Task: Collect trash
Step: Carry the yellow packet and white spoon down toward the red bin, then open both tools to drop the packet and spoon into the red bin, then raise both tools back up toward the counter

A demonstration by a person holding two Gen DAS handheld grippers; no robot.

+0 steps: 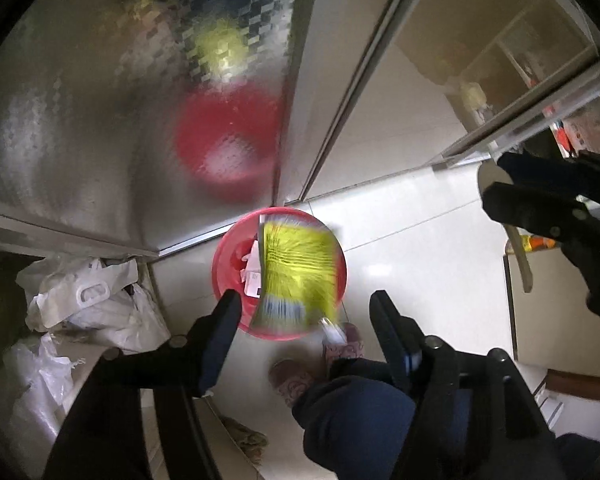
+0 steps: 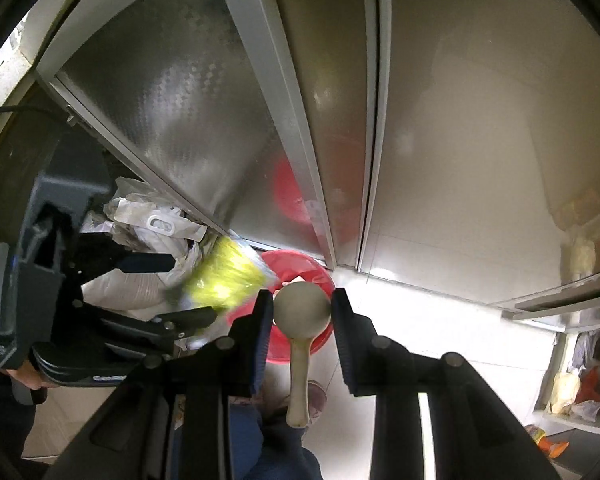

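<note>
White plastic bags [image 1: 88, 300] lie heaped on the floor by the frosted sliding door [image 1: 120, 112], just left of the red bin [image 1: 224, 268], which sits at the door's bottom rail. The person's slippers [image 1: 292, 380] stand just beside the bin.

Yellow snack wrapper [image 1: 300, 272] – blurred – is over the bin's open mouth, long axis running from the door side toward the slippers; can't tell if it touches the rim. Left gripper [image 1: 304, 312] has its fingers spread w/ nothing pressed between them, wrapper free.

Right gripper [image 2: 302, 312] – fingers clamped on a pale rice paddle [image 2: 300, 320] at its round head, handle pointing back toward the camera, head above the bin.
</note>
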